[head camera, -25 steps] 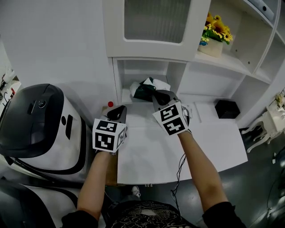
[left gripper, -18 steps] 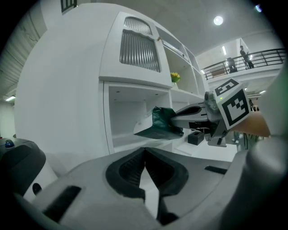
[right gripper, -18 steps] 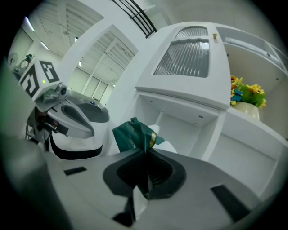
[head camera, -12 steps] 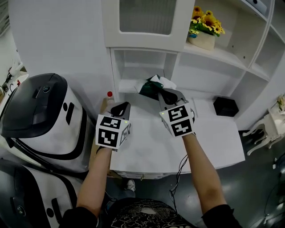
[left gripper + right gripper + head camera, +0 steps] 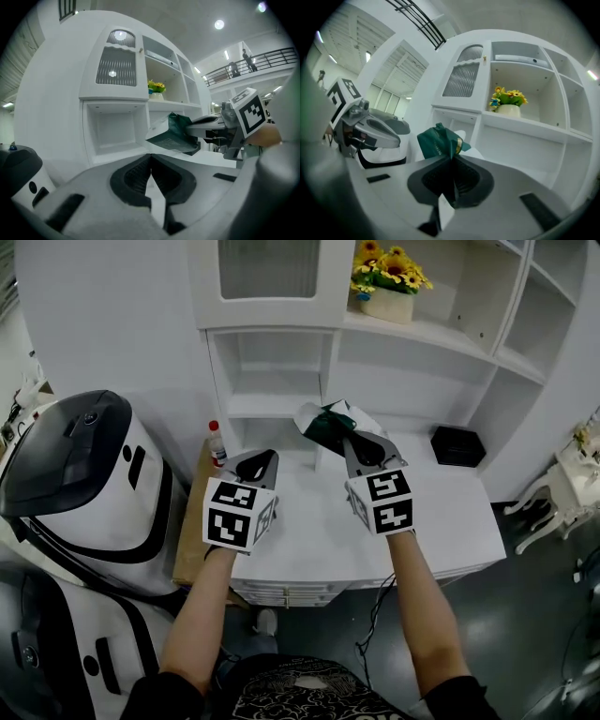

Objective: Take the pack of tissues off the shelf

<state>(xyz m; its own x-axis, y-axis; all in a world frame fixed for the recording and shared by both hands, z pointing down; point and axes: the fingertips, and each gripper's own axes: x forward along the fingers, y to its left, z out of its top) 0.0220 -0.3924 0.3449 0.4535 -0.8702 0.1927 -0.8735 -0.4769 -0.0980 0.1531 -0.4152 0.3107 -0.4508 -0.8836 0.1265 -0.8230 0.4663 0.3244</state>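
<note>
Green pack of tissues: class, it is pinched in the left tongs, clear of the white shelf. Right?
No: the green pack of tissues is pinched in the right tongs, not the left tongs, as the right gripper view shows. It is clear of the white shelf.

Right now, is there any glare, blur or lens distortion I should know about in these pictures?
Head view: evenly lit, no glare, wide-angle bowing of the shelf unit; the green pack of tissues is sharp. Left gripper view: strong fisheye, black corners, a bright ceiling lamp at the top. Right gripper view: same fisheye, the pack slightly soft at the right gripper.
</note>
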